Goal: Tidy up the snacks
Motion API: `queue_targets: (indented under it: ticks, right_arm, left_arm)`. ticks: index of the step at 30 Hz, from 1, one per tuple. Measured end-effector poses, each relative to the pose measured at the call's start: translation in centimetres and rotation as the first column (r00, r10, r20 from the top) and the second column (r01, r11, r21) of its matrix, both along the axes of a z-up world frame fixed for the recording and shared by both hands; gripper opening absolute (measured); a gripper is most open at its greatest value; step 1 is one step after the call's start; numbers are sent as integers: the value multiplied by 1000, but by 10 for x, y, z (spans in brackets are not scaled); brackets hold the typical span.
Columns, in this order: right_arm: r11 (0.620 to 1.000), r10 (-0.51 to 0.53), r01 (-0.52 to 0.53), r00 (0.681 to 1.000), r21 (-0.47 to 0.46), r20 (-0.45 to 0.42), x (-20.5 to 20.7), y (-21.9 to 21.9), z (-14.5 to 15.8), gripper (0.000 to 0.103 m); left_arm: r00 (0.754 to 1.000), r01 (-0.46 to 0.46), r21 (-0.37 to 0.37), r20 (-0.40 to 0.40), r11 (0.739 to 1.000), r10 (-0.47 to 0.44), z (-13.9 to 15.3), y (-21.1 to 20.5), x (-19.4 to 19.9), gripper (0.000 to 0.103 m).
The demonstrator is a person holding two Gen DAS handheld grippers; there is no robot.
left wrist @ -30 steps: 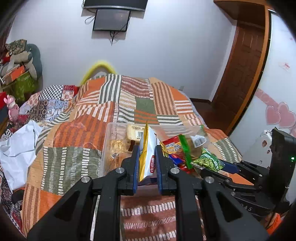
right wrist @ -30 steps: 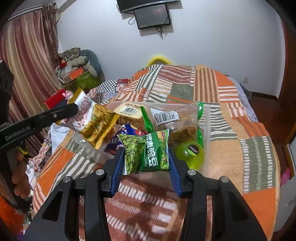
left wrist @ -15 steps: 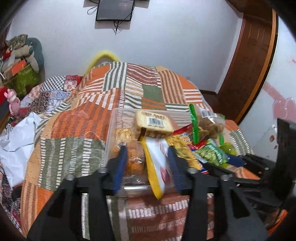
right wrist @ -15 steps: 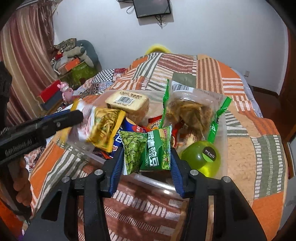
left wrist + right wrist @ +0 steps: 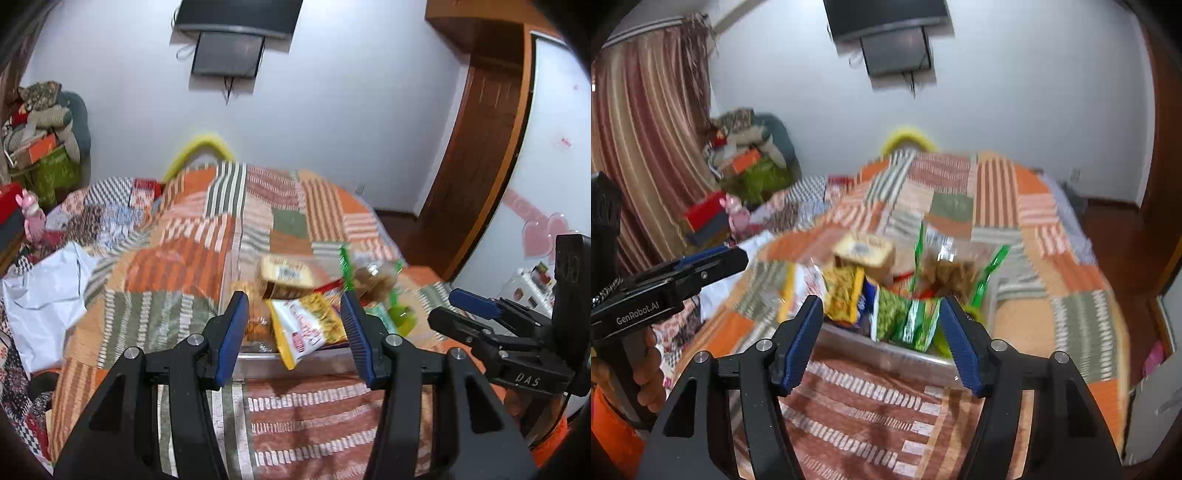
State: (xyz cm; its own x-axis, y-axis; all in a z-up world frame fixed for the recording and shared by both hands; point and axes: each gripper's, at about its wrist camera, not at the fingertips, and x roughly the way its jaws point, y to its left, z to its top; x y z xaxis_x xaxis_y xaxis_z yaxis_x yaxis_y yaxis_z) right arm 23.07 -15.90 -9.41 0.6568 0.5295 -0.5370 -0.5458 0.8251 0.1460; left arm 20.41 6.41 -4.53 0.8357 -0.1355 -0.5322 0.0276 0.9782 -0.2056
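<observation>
A clear plastic bin full of snacks sits on the patchwork bed. My left gripper stands open, just short of the bin and above its front rim. The yellow-and-white snack packet lies loose in the bin beyond its pads. My right gripper has its jaws opening. The green pea packet leans inside the bin's front wall, free of the pads. A bread pack with a barcode and a clear bag of brown snacks lie further back. Each gripper shows at the edge of the other's view, the right gripper and the left gripper.
The striped patchwork bedspread covers the bed. A white plastic bag lies at its left edge, with piled clutter beyond. A wooden door stands at the right. A hand holds the left gripper's handle.
The left gripper let go of the yellow-and-white packet, which now lies in the bin. The right gripper released the green pea packet. Both grippers drew back and rose.
</observation>
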Motion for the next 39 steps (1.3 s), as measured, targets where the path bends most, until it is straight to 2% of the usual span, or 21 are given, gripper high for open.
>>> queue_targets:
  ticks: [4, 8, 14, 18, 20, 21, 39]
  right_arm:
    - [999, -17, 14, 995, 33, 99, -30, -12, 33, 68]
    - [997, -36, 23, 983, 73, 182, -61, -24, 60, 73]
    - [994, -64, 41, 967, 100, 248, -91, -33, 80, 85]
    - [994, -75, 51, 961, 97, 266, -100, -34, 83, 93]
    - [993, -87, 62, 958, 98, 272, -103, -34, 83, 102]
    - [993, -91, 65, 957, 101, 275, -103, -34, 81, 103]
    - [993, -91, 64, 955, 104, 282, -114, -38, 80, 103]
  left_arm:
    - [996, -3, 19, 90, 1000, 1, 33, -7, -29, 54]
    - [982, -19, 62, 190, 998, 7, 61, -19, -64, 60]
    - [960, -35, 80, 281, 996, 11, 85, -30, -105, 75]
    - [947, -70, 106, 319, 992, 33, 90, -36, -123, 93]
    - [944, -84, 109, 328, 990, 44, 92, -38, -128, 98]
    - [943, -87, 107, 329, 991, 47, 92, -38, -130, 99]
    - [946, -77, 107, 322, 991, 38, 86, -45, -143, 102]
